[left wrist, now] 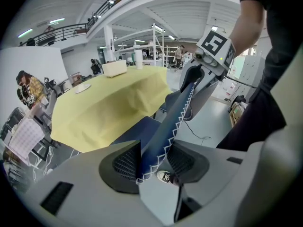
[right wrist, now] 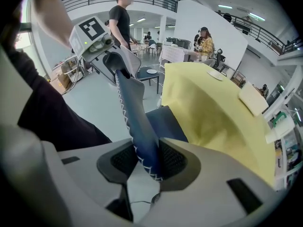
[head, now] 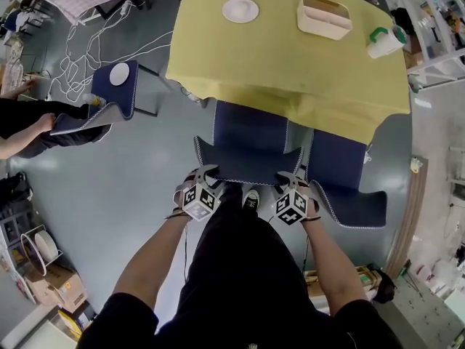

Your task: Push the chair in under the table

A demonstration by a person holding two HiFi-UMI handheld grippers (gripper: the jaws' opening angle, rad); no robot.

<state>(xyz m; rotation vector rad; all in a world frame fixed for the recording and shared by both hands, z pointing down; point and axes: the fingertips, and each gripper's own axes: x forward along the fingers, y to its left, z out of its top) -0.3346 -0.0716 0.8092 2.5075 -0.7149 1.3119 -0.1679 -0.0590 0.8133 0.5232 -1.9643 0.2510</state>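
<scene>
A navy chair (head: 251, 126) with white stitching stands partly under the table (head: 290, 57) with the yellow cloth. Its seat reaches beneath the cloth's hanging edge and its backrest (head: 247, 167) faces me. My left gripper (head: 202, 171) is shut on the backrest's left top corner, and my right gripper (head: 290, 177) is shut on the right one. In the left gripper view the stitched backrest edge (left wrist: 173, 117) runs between the pads of the left gripper (left wrist: 151, 162). In the right gripper view the backrest (right wrist: 135, 108) is clamped in the right gripper (right wrist: 147, 162) the same way.
A second navy chair (head: 349, 173) stands close on the right. A third chair (head: 116, 86) with a plate sits at left beside a seated person (head: 29, 126). White cables (head: 80, 57) trail on the floor. The table bears a plate (head: 240, 9), a basket (head: 323, 17) and a jug (head: 385, 42).
</scene>
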